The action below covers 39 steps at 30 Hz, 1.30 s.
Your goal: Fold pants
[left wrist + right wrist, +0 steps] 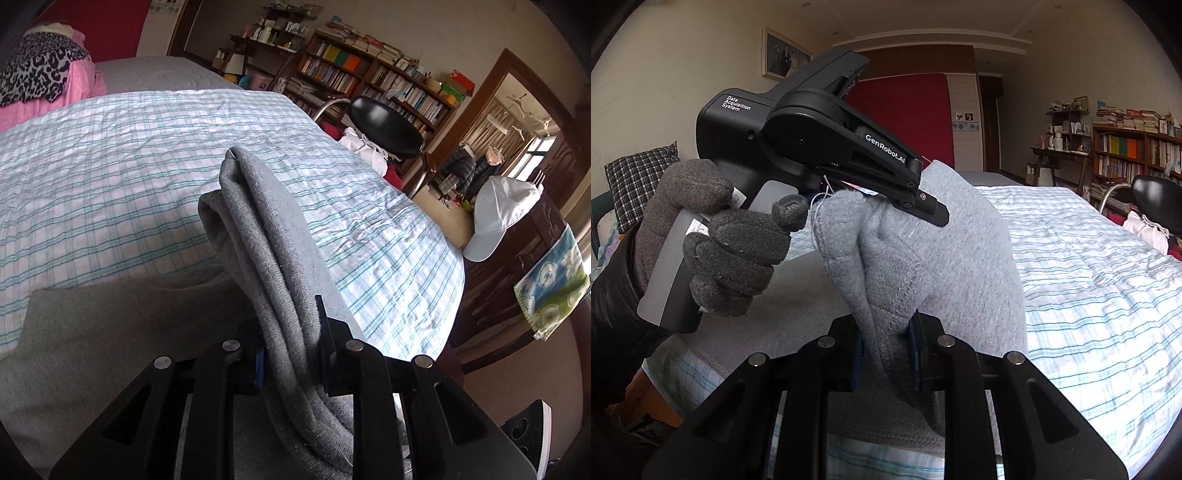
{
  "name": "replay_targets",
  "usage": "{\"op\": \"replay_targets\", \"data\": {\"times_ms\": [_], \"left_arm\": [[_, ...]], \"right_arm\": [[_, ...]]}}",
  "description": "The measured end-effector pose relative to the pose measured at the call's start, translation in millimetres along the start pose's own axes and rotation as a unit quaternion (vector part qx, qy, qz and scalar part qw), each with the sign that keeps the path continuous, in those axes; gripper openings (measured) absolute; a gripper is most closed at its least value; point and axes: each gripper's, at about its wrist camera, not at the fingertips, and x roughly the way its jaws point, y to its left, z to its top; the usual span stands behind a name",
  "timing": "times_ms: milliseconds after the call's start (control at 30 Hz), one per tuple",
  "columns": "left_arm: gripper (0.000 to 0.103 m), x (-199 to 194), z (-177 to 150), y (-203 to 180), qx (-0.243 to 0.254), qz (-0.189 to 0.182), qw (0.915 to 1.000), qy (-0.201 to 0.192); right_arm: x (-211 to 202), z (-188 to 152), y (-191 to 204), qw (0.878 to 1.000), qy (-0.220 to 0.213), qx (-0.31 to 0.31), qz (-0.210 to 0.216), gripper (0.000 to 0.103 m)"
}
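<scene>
The grey pants (266, 236) are bunched and lifted above the bed. My left gripper (291, 354) is shut on a thick fold of them, which rises between its fingers. More grey cloth (122, 332) lies flat on the bed at the lower left. In the right wrist view my right gripper (886, 354) is shut on another bunch of the grey pants (942, 258). The left gripper (923, 206) shows there too, held by a gloved hand (727, 236), clamped on the same raised cloth just above and left of my right gripper.
The bed has a white and teal striped sheet (110, 166), also visible in the right wrist view (1089, 277). A black chair (384, 125), bookshelves (373, 77), a white cap (498, 214) and a towel on a chair (550, 288) stand beyond the bed's right edge. Pink and leopard cloth (40, 81) lies far left.
</scene>
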Motion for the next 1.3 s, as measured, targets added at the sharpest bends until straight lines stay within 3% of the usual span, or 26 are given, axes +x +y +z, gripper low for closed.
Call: {"op": "replay_targets", "data": {"times_ms": [467, 767, 1033, 1100, 1300], "left_arm": [[0.020, -41, -60, 81, -0.072, 0.031, 0.9966, -0.023], [0.021, -39, -81, 116, -0.093, 0.038, 0.9947, -0.021], [0.032, -30, -92, 123, -0.090, 0.039, 0.9950, -0.020], [0.040, -33, -92, 119, -0.079, 0.055, 0.9950, -0.024], [0.048, -46, -92, 103, -0.036, 0.108, 0.9928, -0.039]], "right_arm": [[43, -10, 47, 0.995, 0.058, -0.034, 0.069, 0.020], [74, -16, 63, 0.991, 0.094, -0.049, 0.081, 0.023], [64, -30, 80, 0.989, 0.102, -0.059, 0.087, 0.030], [56, -28, 74, 0.990, 0.099, -0.051, 0.093, 0.035], [14, -17, 48, 0.990, 0.074, -0.011, 0.123, 0.042]]}}
